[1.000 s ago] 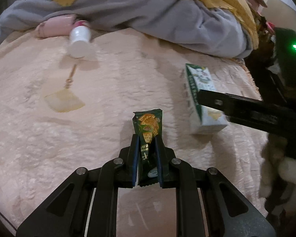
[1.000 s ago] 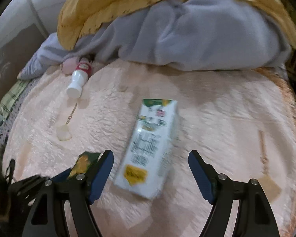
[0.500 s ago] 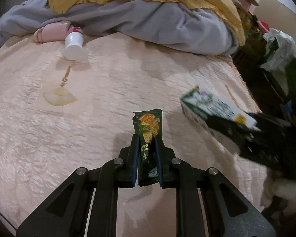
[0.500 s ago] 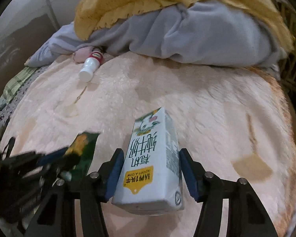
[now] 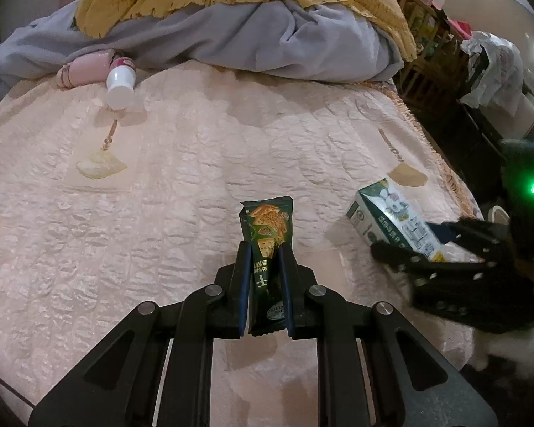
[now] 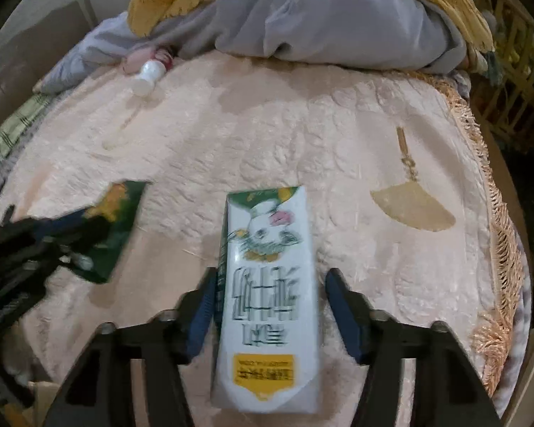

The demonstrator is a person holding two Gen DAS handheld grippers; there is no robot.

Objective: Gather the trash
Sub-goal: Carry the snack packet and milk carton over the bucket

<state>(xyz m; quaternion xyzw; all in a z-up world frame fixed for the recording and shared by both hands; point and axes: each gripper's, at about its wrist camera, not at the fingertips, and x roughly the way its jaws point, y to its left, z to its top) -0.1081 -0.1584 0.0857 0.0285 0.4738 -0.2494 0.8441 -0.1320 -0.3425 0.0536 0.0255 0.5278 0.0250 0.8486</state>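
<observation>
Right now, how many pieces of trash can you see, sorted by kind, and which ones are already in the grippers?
Snack wrappers: 1, the green cracker wrapper, clamped in the left gripper.
Cartons: 1, the milk carton, between the fingers of the right gripper, whose jaws have just been closing on it.
Bottles: 1, the small white bottle, lying on the bedspread by the grey blanket.
Total: 3

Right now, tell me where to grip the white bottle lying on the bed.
I'd take the white bottle across its round body, coming from above with jaws either side: it lies on its side, cap end tucked by the pink item.
</observation>
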